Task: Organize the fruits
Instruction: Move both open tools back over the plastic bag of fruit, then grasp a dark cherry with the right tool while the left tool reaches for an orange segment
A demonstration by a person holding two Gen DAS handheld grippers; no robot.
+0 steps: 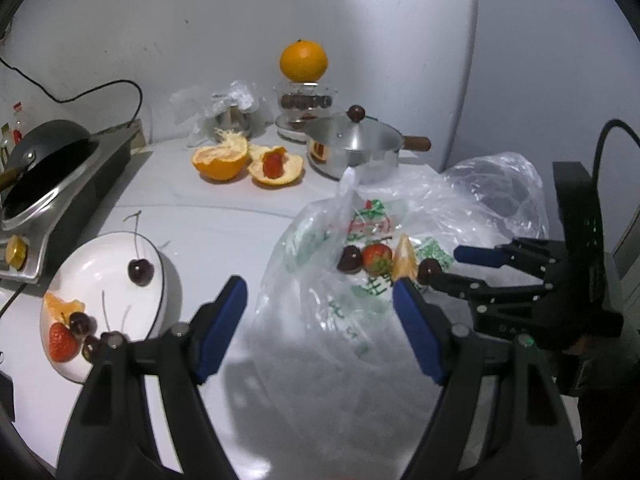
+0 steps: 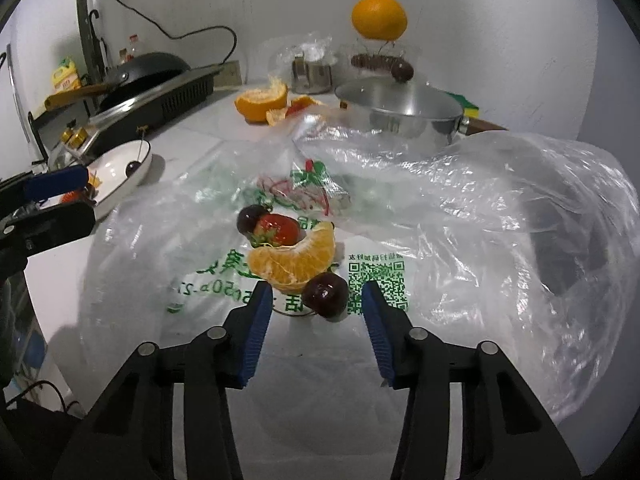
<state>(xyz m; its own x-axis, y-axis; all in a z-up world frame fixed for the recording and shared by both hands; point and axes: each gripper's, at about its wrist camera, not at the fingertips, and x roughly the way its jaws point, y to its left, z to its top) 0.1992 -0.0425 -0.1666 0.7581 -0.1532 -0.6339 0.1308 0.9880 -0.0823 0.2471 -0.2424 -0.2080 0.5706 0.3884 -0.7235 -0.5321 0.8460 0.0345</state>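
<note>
Fruit on plastic bag point(image 2: 224, 280), frame centre: cherry point(image 2: 325, 294), orange segment point(image 2: 294, 260), strawberry point(image 2: 278, 229), second cherry point(image 2: 249, 218). Right claw point(image 2: 316, 312): part open, straddling near cherry, pads clear. Left claw point(image 1: 320, 312): wide, empty. White bowl point(image 1: 92, 264), lower left, holds more fruit.

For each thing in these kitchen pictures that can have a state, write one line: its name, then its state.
Left gripper: open, empty.
Right gripper: open, cherry between its fingers, unpressed.
Pot: lid on.
Peeled orange: opened, on counter.
Whole orange: unpeeled, atop glass jar.
Plate: holds fruit.
</note>
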